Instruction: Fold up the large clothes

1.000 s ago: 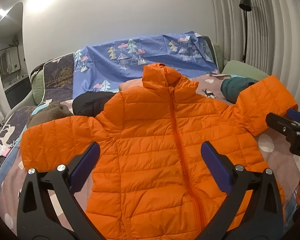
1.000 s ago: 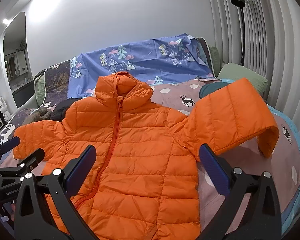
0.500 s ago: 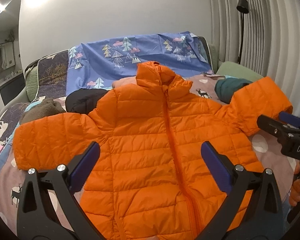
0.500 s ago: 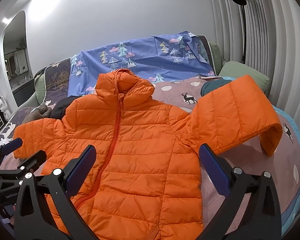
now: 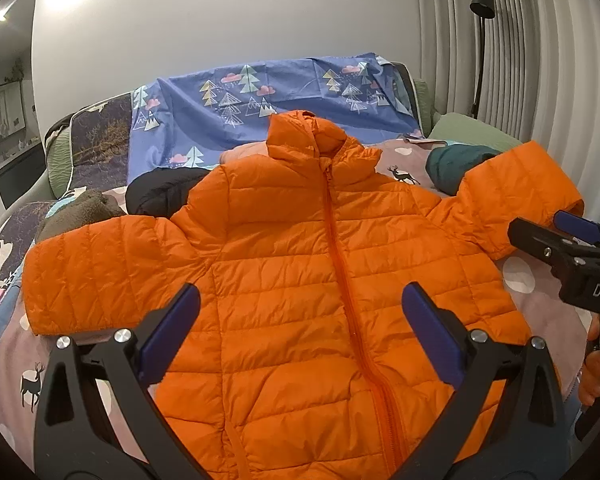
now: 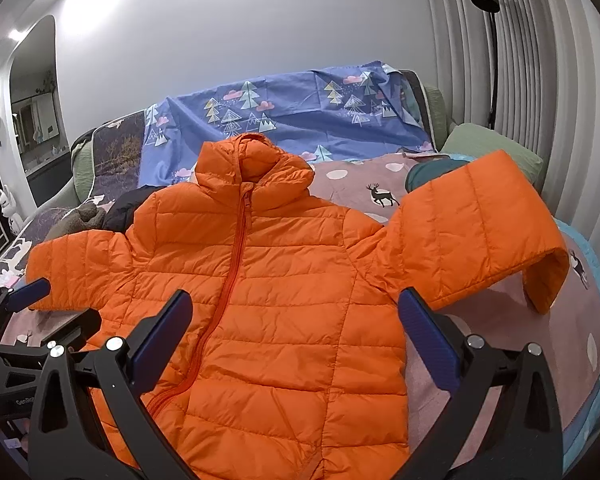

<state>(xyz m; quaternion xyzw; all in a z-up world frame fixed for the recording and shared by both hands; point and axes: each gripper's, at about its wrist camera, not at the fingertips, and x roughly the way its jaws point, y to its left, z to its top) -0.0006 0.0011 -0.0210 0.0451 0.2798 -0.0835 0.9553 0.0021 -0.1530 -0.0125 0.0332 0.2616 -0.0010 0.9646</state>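
Observation:
An orange quilted hooded jacket (image 5: pixel 300 264) (image 6: pixel 268 280) lies front up and zipped on the bed, both sleeves spread out. Its right sleeve (image 6: pixel 480 232) arches over something, and the cuff bends down. My left gripper (image 5: pixel 300 328) hovers open over the jacket's lower front, nothing between its blue pads. My right gripper (image 6: pixel 296 332) is open too, above the jacket's lower right side. Each gripper shows at the edge of the other's view: the right gripper (image 5: pixel 556 236) by the right sleeve, the left gripper (image 6: pixel 32 312) by the left cuff.
A pinkish deer-print cover (image 6: pixel 496 320) lies on the bed. A blue tree-print sheet (image 5: pixel 268 108) drapes the back. Black (image 5: pixel 160 192), brown (image 5: pixel 80 216) and teal (image 5: pixel 452 164) clothes lie behind the jacket. A green pillow (image 6: pixel 488 144), floor lamp (image 6: pixel 488 40) and curtains stand at right.
The left wrist view has shifted, so the jacket sits further right and its left sleeve shows in full. The right gripper has barely moved. Both stay open.

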